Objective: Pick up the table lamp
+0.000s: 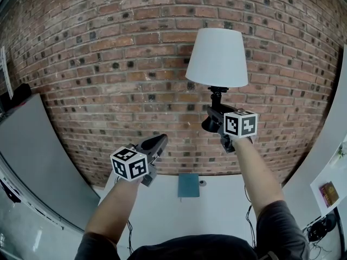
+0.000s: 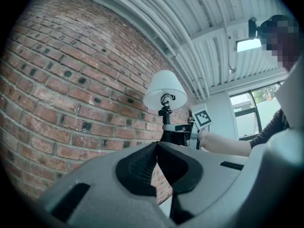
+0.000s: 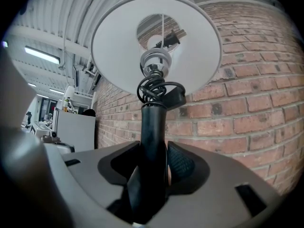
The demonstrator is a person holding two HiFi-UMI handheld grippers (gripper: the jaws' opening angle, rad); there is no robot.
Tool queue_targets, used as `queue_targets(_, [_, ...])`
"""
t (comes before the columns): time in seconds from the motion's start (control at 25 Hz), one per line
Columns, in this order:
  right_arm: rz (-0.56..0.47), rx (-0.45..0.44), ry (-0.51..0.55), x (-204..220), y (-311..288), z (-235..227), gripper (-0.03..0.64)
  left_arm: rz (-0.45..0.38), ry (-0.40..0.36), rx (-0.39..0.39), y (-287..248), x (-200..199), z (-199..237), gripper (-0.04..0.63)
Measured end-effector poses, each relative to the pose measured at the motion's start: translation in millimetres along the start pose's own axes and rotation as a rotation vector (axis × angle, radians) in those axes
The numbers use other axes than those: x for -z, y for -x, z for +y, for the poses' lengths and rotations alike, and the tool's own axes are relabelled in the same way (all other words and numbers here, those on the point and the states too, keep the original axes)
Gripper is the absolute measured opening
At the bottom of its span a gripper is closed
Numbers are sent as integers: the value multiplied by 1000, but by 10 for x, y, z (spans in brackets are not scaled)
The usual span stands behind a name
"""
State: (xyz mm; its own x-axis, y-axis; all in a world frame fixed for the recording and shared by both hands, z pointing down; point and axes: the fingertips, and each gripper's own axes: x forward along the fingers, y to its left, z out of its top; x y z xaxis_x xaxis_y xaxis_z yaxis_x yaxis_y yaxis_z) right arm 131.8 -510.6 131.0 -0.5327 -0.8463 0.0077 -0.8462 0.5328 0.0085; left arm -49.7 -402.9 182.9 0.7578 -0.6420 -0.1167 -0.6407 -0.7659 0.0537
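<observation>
The table lamp, with a white shade (image 1: 217,57) and a black stem (image 1: 217,97), hangs in the air in front of the brick wall. My right gripper (image 1: 213,119) is shut on the stem below the shade. In the right gripper view the stem (image 3: 153,137) runs upright between the pads, with a coiled cord under the shade (image 3: 156,46). My left gripper (image 1: 160,140) is lower and to the left, shut and holding nothing. In the left gripper view its jaws (image 2: 156,147) meet, and the lamp (image 2: 165,90) shows beyond them.
A white table (image 1: 222,213) lies below with a teal box (image 1: 188,185) near the wall. A grey panel (image 1: 38,161) stands at the left. The brick wall (image 1: 108,64) is close behind the lamp. Cables (image 1: 250,221) hang at the table's right side.
</observation>
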Motion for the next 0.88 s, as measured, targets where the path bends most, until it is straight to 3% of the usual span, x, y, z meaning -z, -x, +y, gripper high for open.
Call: queue_targets(0.88, [-1,-8,7,-34,-11,62,176,-11,-9,2,19,-61,-25,5])
